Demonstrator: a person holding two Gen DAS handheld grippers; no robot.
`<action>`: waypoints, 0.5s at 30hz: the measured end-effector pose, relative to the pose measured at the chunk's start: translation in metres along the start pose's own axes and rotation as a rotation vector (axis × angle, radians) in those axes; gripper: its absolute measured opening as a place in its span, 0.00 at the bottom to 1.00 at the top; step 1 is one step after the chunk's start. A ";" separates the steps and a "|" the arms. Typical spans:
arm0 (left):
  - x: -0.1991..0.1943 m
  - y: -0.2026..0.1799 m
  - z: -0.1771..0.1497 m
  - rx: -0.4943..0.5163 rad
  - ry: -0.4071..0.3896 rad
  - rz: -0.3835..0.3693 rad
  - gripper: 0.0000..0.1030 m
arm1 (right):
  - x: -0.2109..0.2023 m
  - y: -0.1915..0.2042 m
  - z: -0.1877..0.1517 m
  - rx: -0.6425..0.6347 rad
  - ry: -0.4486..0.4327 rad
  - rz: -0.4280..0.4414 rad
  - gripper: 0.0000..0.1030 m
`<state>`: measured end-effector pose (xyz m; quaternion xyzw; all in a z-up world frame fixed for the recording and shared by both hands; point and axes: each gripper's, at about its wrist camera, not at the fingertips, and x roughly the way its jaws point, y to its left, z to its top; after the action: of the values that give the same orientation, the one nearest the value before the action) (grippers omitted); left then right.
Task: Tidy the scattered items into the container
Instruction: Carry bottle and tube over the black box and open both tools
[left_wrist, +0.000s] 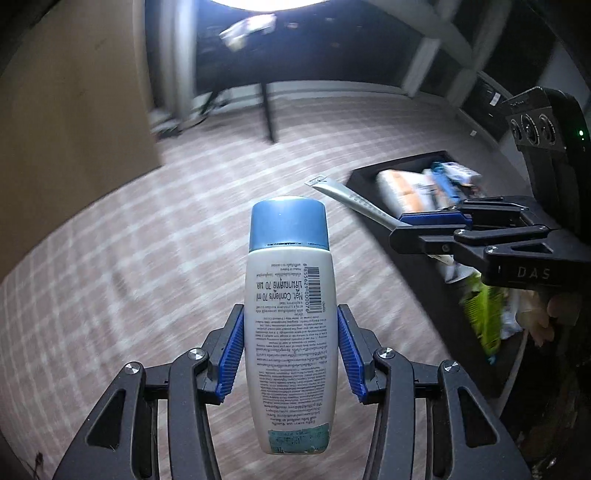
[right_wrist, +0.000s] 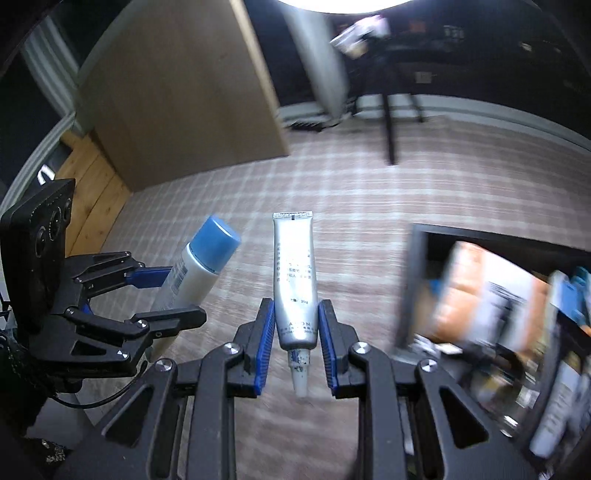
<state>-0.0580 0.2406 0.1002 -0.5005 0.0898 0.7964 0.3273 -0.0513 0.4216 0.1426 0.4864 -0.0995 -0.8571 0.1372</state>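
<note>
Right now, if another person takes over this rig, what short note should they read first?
Left gripper: shut on the white bottle with a blue cap.
Right gripper: shut on the silver tube.
Both items are in the air above the checked cloth.
The black container is to the right and already holds several items.
Left to do: drop the bottle and the tube into it.

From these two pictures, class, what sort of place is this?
Probably a room in a home: a checked carpet covers the floor, a wooden cabinet stands on it, and a black container holds toiletries.
</note>
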 end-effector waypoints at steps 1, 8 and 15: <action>0.001 -0.010 0.005 0.015 -0.005 -0.012 0.44 | -0.012 -0.010 -0.004 0.019 -0.014 -0.014 0.23; 0.019 -0.081 0.037 0.115 -0.014 -0.095 0.44 | -0.086 -0.077 -0.047 0.159 -0.096 -0.122 0.23; 0.039 -0.135 0.059 0.182 -0.010 -0.135 0.44 | -0.146 -0.134 -0.100 0.286 -0.135 -0.221 0.23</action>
<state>-0.0300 0.3894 0.1200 -0.4695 0.1262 0.7637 0.4247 0.0877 0.5923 0.1691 0.4502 -0.1753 -0.8749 -0.0352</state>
